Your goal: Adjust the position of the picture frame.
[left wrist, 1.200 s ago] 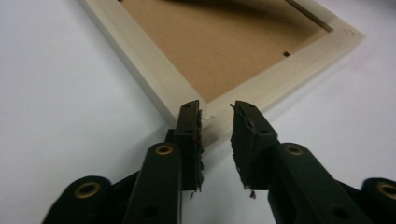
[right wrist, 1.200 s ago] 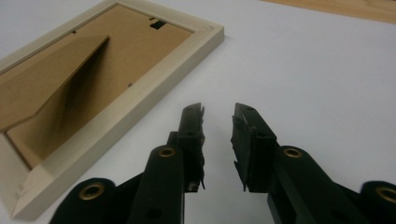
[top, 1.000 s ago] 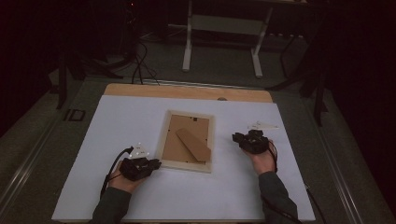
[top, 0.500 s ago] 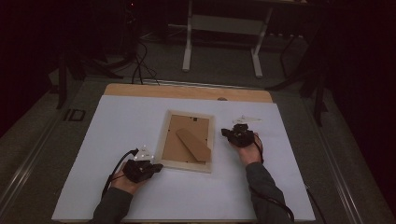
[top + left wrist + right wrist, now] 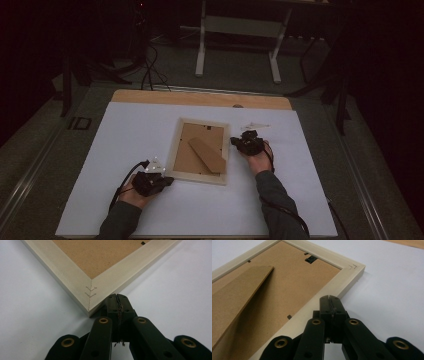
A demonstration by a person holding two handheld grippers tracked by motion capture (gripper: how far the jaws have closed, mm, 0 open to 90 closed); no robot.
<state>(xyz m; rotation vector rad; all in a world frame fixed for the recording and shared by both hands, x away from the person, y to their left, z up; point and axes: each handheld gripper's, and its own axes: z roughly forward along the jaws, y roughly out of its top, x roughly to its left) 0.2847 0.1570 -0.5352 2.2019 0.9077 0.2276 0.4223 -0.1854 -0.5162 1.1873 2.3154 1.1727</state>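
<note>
both grippers are closed with nothing between the jaws, so i can nudge rather than grasp. frame (image 5: 199,151) lies face down at centre of the high view, stand (image 5: 207,154) up. left gripper (image 5: 117,302) touches its lower-left corner; right gripper (image 5: 329,305) sits against its right edge, bracing it.

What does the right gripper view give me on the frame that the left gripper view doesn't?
Right gripper view: the brown stand flap lying across the backing board, a black hanger clip near the far rail, and the right gripper at the frame's side rail. Left gripper view: a stapled corner joint, with the left gripper at that corner. Both: the picture frame lying face down on the white table, jaws shut with nothing held.
</note>
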